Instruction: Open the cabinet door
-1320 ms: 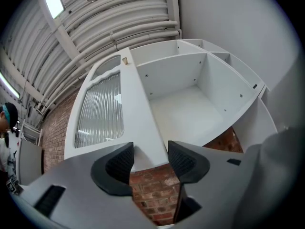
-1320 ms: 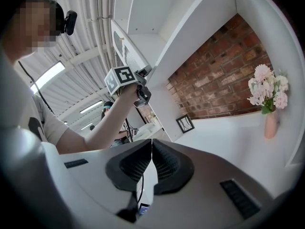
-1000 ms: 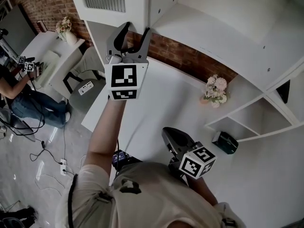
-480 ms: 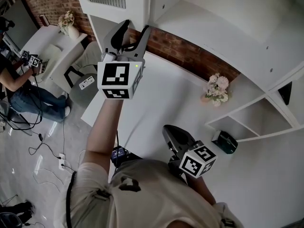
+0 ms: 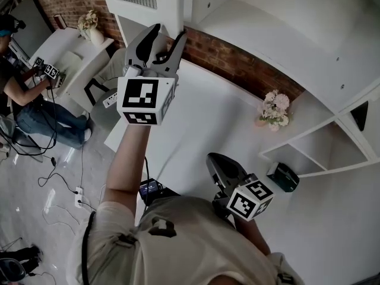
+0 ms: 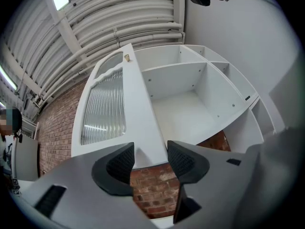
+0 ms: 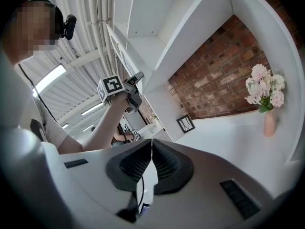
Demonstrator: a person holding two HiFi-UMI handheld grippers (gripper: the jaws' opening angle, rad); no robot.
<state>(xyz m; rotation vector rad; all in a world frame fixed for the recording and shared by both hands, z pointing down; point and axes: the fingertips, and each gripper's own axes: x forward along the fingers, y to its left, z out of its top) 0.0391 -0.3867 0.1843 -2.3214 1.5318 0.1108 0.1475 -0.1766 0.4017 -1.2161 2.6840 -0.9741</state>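
Observation:
The white cabinet door [image 6: 136, 109] with its ribbed glass panel [image 6: 105, 104] and small knob [image 6: 127, 57] stands swung outward, so the bare shelves of the cabinet [image 6: 183, 97] show. My left gripper [image 6: 150, 159] is raised just under the door's lower edge, jaws open, with the door's bottom corner showing in the gap; I cannot tell whether anything touches. In the head view the left gripper [image 5: 168, 34] reaches up at the door [image 5: 169, 5]. My right gripper [image 5: 215, 159] hangs low near the body, shut on nothing, as the right gripper view [image 7: 151, 144] confirms.
A white counter [image 5: 202, 117] runs below the cabinet against a brick wall [image 5: 237, 67]. A pink flower vase [image 5: 274, 110] and a small black object [image 5: 283, 177] stand at its right. A picture frame [image 7: 185, 123] leans by the wall. Another person [image 5: 27, 97] works at far left.
My left gripper has drifted slightly left and lower under the door's edge. The right gripper has hardly moved.

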